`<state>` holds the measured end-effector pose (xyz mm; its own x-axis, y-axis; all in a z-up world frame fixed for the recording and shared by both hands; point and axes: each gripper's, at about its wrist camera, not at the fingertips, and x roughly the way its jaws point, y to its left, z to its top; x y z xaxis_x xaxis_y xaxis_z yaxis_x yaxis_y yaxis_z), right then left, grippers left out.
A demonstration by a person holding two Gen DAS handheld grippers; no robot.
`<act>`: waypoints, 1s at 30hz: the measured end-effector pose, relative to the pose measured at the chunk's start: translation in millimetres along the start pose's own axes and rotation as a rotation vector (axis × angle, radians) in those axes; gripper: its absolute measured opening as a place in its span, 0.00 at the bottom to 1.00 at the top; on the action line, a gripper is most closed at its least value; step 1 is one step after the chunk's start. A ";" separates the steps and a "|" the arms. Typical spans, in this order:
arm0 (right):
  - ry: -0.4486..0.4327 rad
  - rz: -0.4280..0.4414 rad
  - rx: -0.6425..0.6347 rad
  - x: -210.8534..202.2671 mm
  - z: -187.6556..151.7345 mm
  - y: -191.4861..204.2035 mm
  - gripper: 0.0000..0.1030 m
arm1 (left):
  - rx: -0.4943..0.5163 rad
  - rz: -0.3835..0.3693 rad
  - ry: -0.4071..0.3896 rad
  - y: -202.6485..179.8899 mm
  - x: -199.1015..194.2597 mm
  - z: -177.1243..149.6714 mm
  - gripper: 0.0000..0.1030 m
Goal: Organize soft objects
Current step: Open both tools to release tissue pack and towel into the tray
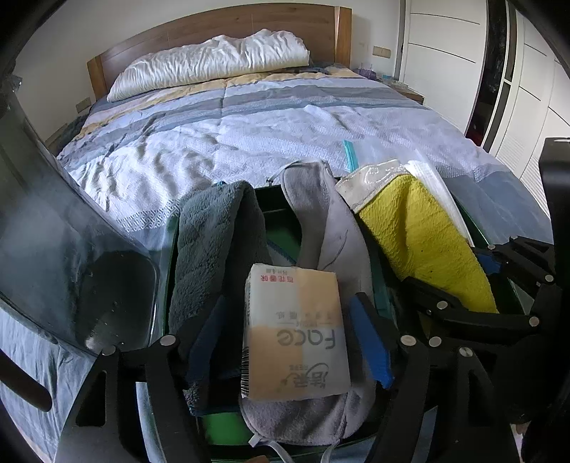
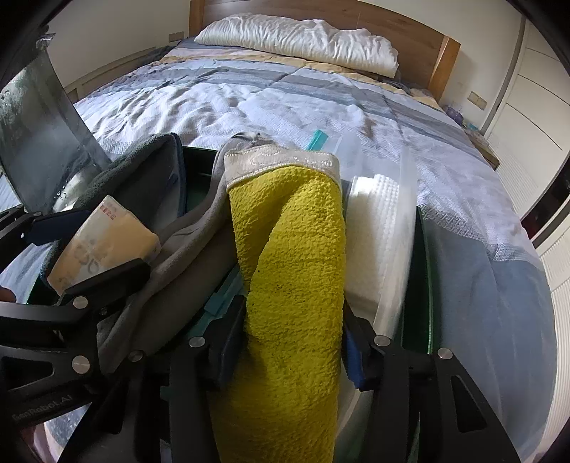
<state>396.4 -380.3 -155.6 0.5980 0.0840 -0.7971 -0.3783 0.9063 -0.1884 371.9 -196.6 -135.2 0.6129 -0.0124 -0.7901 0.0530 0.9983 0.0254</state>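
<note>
A green box (image 1: 228, 424) on the bed holds soft things standing on edge. My left gripper (image 1: 292, 331) is shut on a pack of facial tissues (image 1: 295, 331), orange and white, which lies on a light grey cloth (image 1: 320, 220). A dark grey plush towel (image 1: 213, 242) stands to its left. My right gripper (image 2: 288, 342) is shut on a rolled yellow towel (image 2: 292, 277) with a white hem, and also shows in the left wrist view (image 1: 481, 285). A white pad in a clear bag (image 2: 381, 235) stands to the right of the yellow towel (image 1: 424, 242).
The box's clear lid (image 1: 71, 256) stands open on the left and also shows in the right wrist view (image 2: 39, 142). The bed's striped blue quilt (image 1: 249, 121) stretches ahead to a white pillow (image 1: 213, 60) and wooden headboard (image 1: 249, 25). White wardrobe doors (image 1: 527, 107) stand at right.
</note>
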 end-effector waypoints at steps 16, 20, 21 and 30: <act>-0.054 -0.012 0.091 -27.5 -0.8 -12.5 0.81 | -0.044 -0.010 -0.058 10.2 -21.2 10.4 0.88; -0.074 -0.013 0.116 -39.1 -2.9 -17.7 0.87 | -0.050 -0.008 -0.082 10.5 -29.6 13.0 0.94; -0.081 -0.013 0.125 -41.9 -3.2 -18.9 0.91 | -0.055 -0.014 -0.084 10.9 -31.8 14.0 0.95; -0.106 -0.042 0.146 -64.7 -2.5 -21.1 1.00 | -0.067 -0.029 -0.102 9.2 -48.2 15.3 0.98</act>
<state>363.9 -405.8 -101.5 0.6856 0.0807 -0.7235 -0.2495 0.9597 -0.1294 354.8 -187.7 -87.6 0.6888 -0.0434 -0.7236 0.0212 0.9990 -0.0398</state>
